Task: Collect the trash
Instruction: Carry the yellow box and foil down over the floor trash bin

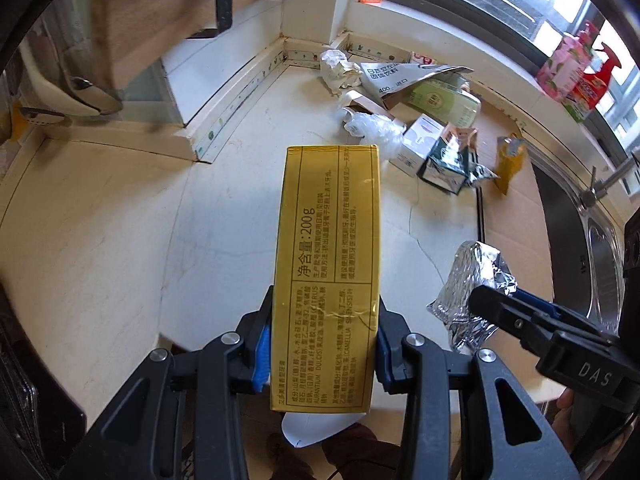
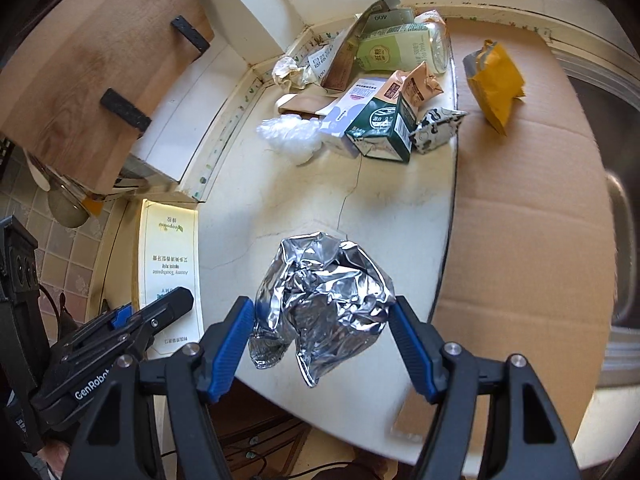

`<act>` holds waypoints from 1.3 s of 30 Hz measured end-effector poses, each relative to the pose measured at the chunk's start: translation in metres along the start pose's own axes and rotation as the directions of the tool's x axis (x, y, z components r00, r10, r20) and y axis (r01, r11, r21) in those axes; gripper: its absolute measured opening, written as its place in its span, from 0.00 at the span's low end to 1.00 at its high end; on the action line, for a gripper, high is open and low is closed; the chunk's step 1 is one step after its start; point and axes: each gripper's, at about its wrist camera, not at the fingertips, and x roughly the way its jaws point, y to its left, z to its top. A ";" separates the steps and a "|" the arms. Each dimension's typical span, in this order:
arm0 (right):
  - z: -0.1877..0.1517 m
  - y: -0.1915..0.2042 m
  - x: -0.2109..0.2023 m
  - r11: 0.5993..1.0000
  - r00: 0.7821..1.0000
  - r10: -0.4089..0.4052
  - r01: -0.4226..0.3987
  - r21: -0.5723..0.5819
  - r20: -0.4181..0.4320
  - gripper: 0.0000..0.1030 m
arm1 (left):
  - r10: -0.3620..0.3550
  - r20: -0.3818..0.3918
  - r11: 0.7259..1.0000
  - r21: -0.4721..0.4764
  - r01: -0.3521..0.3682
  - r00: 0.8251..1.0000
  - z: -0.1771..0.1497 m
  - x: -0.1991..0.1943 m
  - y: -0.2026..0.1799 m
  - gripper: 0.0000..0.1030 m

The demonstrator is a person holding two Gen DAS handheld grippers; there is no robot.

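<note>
- The gold toothpaste box (image 1: 326, 276) is clamped at its near end between the blue pads of the left tongs (image 1: 324, 344), its long side running away from the camera above the table (image 1: 120, 248).
- In the right wrist view the same box shows its white face, with the left tongs gripping its lower end.
- The crumpled silver foil (image 2: 320, 300) is held between the blue pads of the right tongs (image 2: 324, 336), both pads pressing its sides; it hangs over the near edge of the table.
- From the left wrist view the foil sits just to the right of the box, apart from it.
- Farther back on the table lies a heap of trash (image 2: 376, 92): a dark green carton (image 2: 384, 128), a white and lilac box, a light green pack, crumpled paper (image 2: 288, 72) and a clear plastic bag (image 2: 288, 136).
- A yellow pouch (image 2: 496, 84) lies apart from the heap on a sheet of cardboard (image 2: 520, 240) that covers the table's right side.
- A steel sink (image 1: 592, 248) lies beyond the cardboard.
- A wooden board (image 2: 92, 76) leans at the left.
</note>
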 end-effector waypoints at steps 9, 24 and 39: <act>-0.070 0.030 -0.033 0.999 0.998 -0.040 0.039 0.030 0.045 0.68 | -0.034 0.004 0.998 0.057 0.034 0.999 -0.056 -0.037 0.019 0.37; -0.200 0.043 -0.049 0.985 0.993 -0.098 0.087 0.152 0.066 0.68 | -0.074 -0.023 0.968 0.238 0.077 0.997 -0.139 -0.054 0.017 0.37; -0.274 0.015 -0.018 0.961 0.985 -0.149 0.166 0.220 -0.090 0.68 | -0.088 -0.154 0.951 0.282 0.129 0.984 -0.198 -0.008 -0.002 0.37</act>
